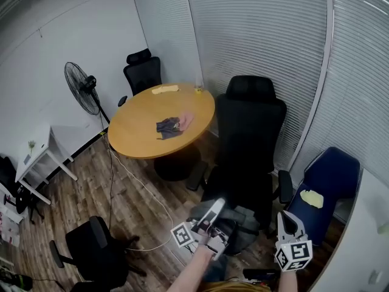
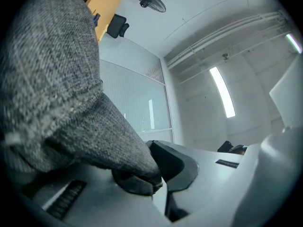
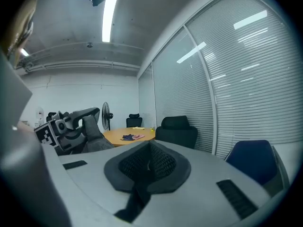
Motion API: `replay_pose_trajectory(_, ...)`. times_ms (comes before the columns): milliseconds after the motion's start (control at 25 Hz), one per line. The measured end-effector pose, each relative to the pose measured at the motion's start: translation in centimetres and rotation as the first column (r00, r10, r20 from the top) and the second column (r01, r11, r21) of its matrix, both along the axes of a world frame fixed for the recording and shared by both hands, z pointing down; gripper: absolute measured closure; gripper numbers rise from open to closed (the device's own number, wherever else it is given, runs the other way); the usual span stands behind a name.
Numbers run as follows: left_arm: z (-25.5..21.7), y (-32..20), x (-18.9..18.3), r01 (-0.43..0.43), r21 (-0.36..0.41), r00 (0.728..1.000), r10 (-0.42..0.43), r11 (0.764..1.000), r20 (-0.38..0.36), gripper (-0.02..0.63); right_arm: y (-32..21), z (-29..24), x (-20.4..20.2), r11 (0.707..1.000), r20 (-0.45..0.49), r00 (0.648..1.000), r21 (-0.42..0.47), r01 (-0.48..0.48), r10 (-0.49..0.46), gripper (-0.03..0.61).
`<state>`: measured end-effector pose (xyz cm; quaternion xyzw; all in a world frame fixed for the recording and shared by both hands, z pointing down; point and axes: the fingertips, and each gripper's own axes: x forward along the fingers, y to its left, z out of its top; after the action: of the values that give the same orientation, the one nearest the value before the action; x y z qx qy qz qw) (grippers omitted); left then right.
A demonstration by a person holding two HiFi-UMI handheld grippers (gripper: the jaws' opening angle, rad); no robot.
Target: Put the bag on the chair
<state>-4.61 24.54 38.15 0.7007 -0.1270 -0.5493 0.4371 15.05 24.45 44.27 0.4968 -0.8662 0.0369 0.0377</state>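
Note:
The grey knitted bag hangs low in front of the seat of a tall black office chair. My left gripper is shut on the bag's fabric. In the left gripper view the grey bag fills the left side, and the gripper pinches its edge. My right gripper is to the right of the bag, shut with nothing in it. The right gripper view shows its pads together, the left gripper with the bag, and the black chair beyond.
A round wooden table with small cloths stands behind the chair. A blue chair and a white counter are at the right. A standing fan, a white side table, a low black chair and a floor cable lie left.

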Motion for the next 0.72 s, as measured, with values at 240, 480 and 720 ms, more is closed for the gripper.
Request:
replay_pose_trajectory(240,2.5,-10.1,-0.9,-0.071,-0.025,0.997,0.070,0.997,-0.037,0.591,-10.0,1.9,-1.2,0.998,0.053,0.998,-0.048,-0.028,0.031,0.565)
replay_pose_trajectory(480,3.0,-20.2,0.1,-0.204,-0.065,0.979,0.203,0.977,-0.010,0.591,-19.7,3.3,-3.3,0.994,0.014,0.999,-0.094,-0.049,0.050,0.565)
replay_pose_trajectory(720,3.9,-29.4,-1.3,-0.271,-0.078,0.963,0.271,0.960,-0.009,0.591,-27.5,3.6,-3.0,0.981,0.026,0.986,-0.113,-0.158,0.162,0.565)
